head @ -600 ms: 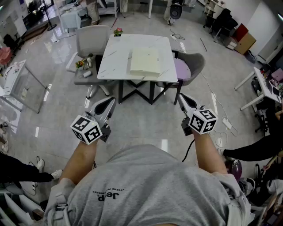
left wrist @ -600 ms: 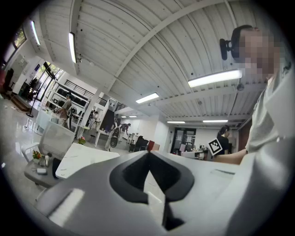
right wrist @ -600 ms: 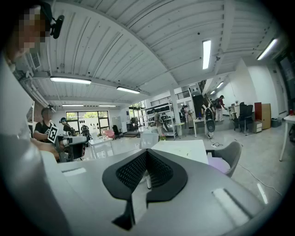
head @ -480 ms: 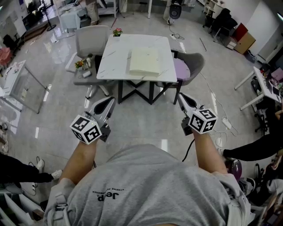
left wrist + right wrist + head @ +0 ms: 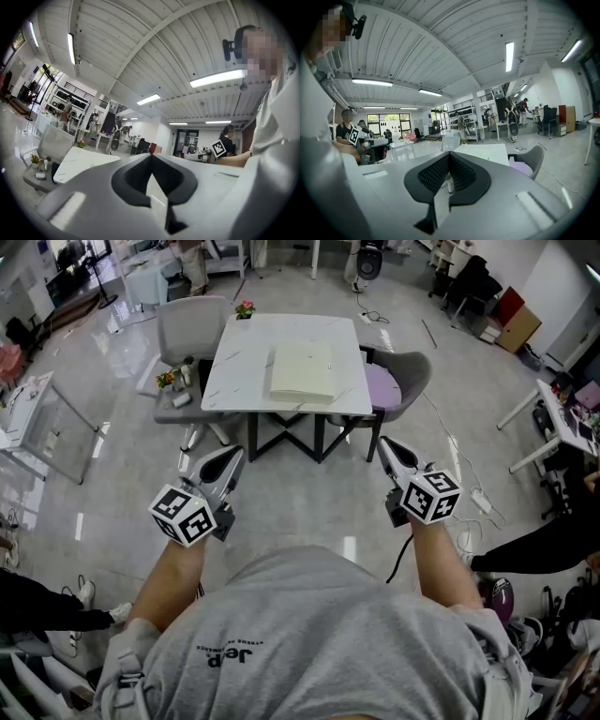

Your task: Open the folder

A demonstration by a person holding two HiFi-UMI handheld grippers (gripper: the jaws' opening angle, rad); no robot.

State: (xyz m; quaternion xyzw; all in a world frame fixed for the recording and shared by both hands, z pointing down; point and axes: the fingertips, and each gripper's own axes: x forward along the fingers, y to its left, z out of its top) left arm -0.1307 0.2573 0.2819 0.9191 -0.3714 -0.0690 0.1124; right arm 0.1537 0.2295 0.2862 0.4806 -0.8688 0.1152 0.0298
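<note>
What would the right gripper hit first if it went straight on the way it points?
Probably the near edge of the white table; only bare floor lies between it and the right gripper. Depth is unclear.

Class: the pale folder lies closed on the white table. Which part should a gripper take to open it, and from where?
Probably the top cover's edge near a corner of the folder, coming in low from the near side of the table: it lies flat, so only that thin lip offers. Spine side unclear.
</note>
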